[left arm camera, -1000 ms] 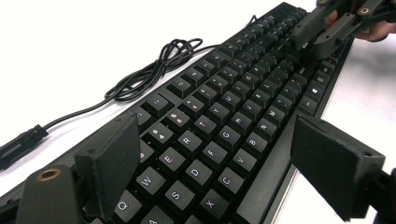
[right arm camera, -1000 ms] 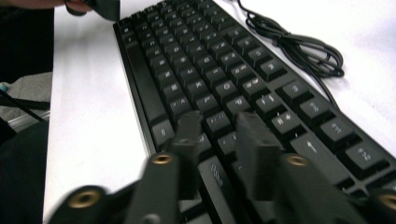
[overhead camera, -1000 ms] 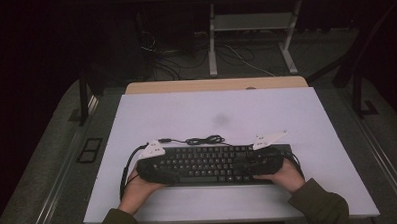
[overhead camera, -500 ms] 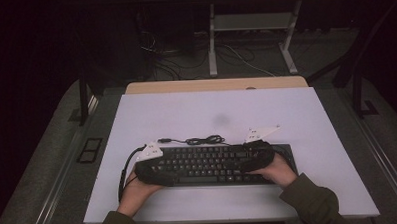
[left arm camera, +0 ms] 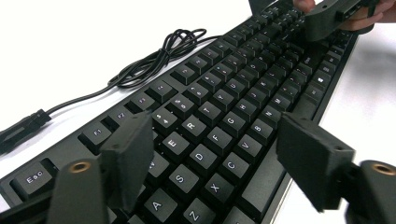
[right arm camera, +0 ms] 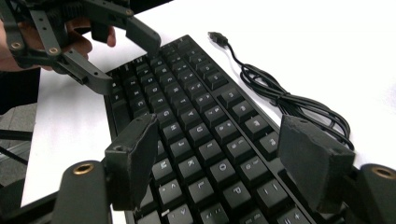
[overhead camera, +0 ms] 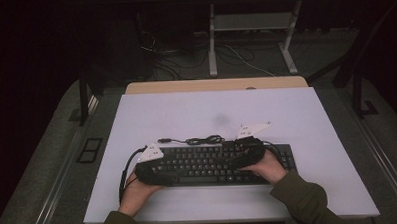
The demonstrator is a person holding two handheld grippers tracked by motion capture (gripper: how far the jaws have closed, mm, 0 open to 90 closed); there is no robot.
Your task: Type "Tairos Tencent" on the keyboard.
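Near the front edge of the white table [overhead camera: 306,108], a black keyboard [overhead camera: 208,164] is laid flat with its long axis running left to right, parallel to that edge. Its key rows are turned toward the person, the Esc key being seen at the left end in the left gripper view. It is a full-size board with dark keycaps and pale legends; the legends are too small to be read from the high view.

Over the left end, the left gripper [left arm camera: 212,156] is held low, its two black jaws spread wide above the A, S, X and C keys, with nothing between them. The left hand [overhead camera: 137,191] is seen behind it at the table's front edge.

Toward the right part of the keyboard, the right gripper [right arm camera: 217,156] is held with its jaws likewise spread wide and empty, above the letter keys near O, P and L. The right hand [overhead camera: 268,167] and a green sleeve [overhead camera: 302,201] are seen behind it.

Just beyond the keyboard's far edge, its black cable [overhead camera: 200,140] is bundled in loose loops on the table, and the free plug [right arm camera: 217,37] is laid on the white surface.

Farther off, a wooden strip [overhead camera: 215,85] is seen along the table's back edge.
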